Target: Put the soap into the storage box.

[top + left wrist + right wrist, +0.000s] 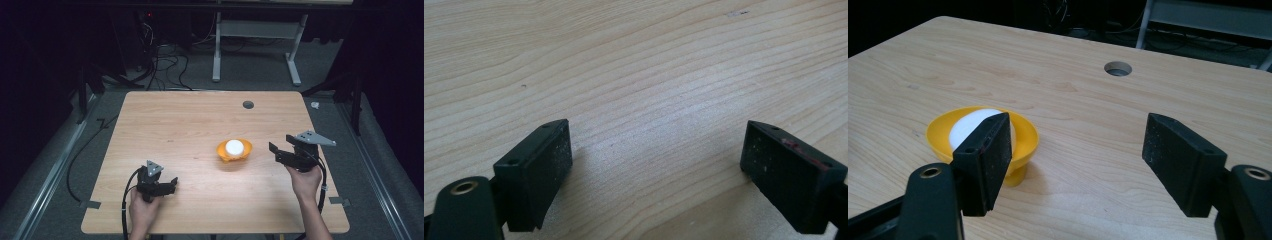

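The left gripper (172, 183) is held low in the left hand (144, 209) at the near left, its fingers (541, 167) spread wide apart with nothing between them; the right gripper (272, 150) is carried in the right hand (305, 181) at the right, raised and pointed leftwards; its fingers (985, 157) are likewise seen standing well apart and bare; both forearms are brought in from the near edge; a cable is trailed from each gripper.

The left gripper (654, 165) shows its two black, flat-faced jaws rising from the near edge, standing wide apart with nothing between them. Beneath and beyond them lies the pale wooden table top (634, 65), its grain running left to right.
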A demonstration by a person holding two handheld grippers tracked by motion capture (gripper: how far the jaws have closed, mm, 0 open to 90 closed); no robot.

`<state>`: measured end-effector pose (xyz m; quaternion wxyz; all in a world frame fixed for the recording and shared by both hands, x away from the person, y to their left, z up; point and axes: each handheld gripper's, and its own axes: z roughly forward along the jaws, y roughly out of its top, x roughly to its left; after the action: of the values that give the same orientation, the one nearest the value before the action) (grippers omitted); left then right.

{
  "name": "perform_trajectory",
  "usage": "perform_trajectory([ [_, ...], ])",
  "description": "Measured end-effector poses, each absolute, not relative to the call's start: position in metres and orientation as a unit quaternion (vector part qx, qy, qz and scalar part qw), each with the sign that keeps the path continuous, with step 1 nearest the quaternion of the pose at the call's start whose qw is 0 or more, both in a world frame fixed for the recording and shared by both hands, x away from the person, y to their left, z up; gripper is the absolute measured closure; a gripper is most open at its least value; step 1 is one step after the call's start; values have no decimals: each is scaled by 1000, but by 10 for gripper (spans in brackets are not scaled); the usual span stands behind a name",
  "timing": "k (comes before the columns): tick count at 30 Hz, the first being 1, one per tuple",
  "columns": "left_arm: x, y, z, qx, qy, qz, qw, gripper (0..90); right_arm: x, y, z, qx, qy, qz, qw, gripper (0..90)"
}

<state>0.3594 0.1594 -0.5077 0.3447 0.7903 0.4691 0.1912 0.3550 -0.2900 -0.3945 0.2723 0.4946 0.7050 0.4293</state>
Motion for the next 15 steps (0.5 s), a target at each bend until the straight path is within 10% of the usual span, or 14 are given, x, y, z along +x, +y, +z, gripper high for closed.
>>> perform_trajectory([
  [15,359,159,-508,790,469,192,345,135,341,-307,-398,507,694,429,278,288],
])
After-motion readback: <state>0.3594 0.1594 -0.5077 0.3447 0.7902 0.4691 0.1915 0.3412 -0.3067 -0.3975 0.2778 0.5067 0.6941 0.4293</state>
